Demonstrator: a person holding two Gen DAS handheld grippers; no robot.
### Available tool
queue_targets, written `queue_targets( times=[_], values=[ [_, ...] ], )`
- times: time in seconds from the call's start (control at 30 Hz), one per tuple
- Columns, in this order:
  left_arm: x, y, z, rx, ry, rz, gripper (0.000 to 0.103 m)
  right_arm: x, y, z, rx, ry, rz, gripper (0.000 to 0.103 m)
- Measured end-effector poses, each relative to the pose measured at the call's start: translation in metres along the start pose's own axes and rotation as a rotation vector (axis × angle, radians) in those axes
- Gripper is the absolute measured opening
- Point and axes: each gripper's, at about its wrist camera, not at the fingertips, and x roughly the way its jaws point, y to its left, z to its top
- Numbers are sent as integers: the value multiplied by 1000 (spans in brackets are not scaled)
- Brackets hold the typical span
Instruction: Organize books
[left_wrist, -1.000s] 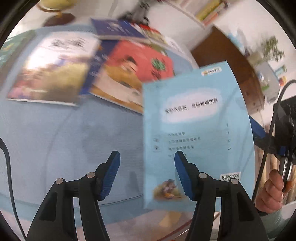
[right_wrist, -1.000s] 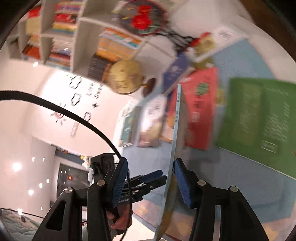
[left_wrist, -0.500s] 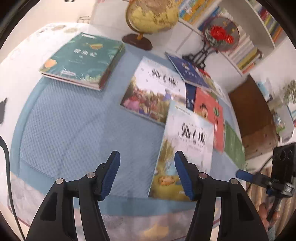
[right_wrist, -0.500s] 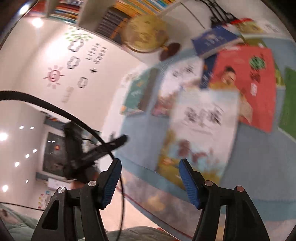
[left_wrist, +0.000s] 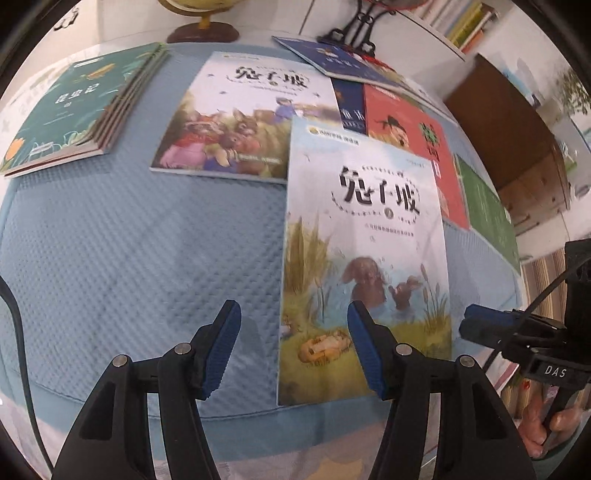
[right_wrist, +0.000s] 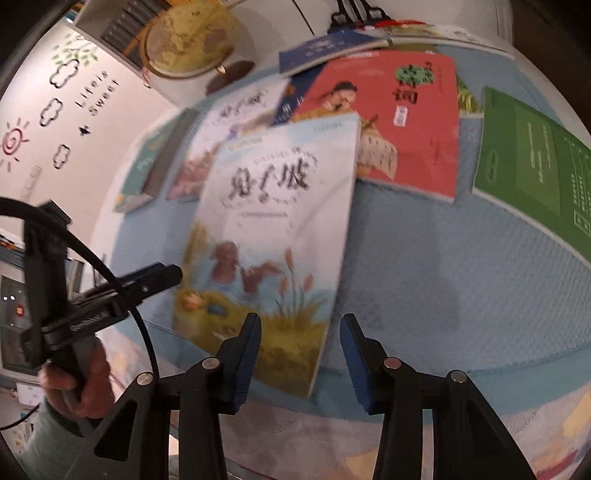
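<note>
Lay flat on the blue quilted mat (left_wrist: 129, 240): a pale picture book (left_wrist: 365, 236) with a pond scene, its top edge overlapping a second picture book (left_wrist: 240, 122) and the red book (left_wrist: 406, 122). Hovered above with jaws apart and empty: left gripper (left_wrist: 291, 350), over the book's left edge. Had just been narrowing, jaws not touching the book and nothing clamped: right gripper (right_wrist: 301, 356) (bottom right corner just beneath). Further off: green book stack (left_wrist: 74, 107), globe (right_wrist: 188, 37).

Globe (left_wrist: 199, 14) cut off by top edge, left wrist view. Right wrist view blurred; green book (right_wrist: 535, 162) text unreadable.
</note>
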Motion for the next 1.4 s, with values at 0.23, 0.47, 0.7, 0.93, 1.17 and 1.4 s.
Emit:
queue_targets(
  times=[0.23, 0.47, 0.7, 0.93, 1.17, 1.4],
  values=[
    [9, -4, -16, 29, 44, -18, 57, 11, -7, -14, 41, 23, 8, 44],
    [9, -5, -18, 29, 42, -51, 57, 11, 23, -26, -120, -2, -111, 44],
    [11, -15, -19, 12, 53, -161, 57, 9, 14, -35, -95, 34, -119, 46],
    [13, -62, -28, -8, 69, -290, 57, -22, -29, -37, -80, 20, -149, 47],
    [25, -115, -22, 2, 34, -159, 49, -49, -88, -34, -55, 39, -151, 48],
    [42, -120, -15, -89, 25, -29, 49, -47, -106, -10, -67, 41, -52, 58]
  ],
)
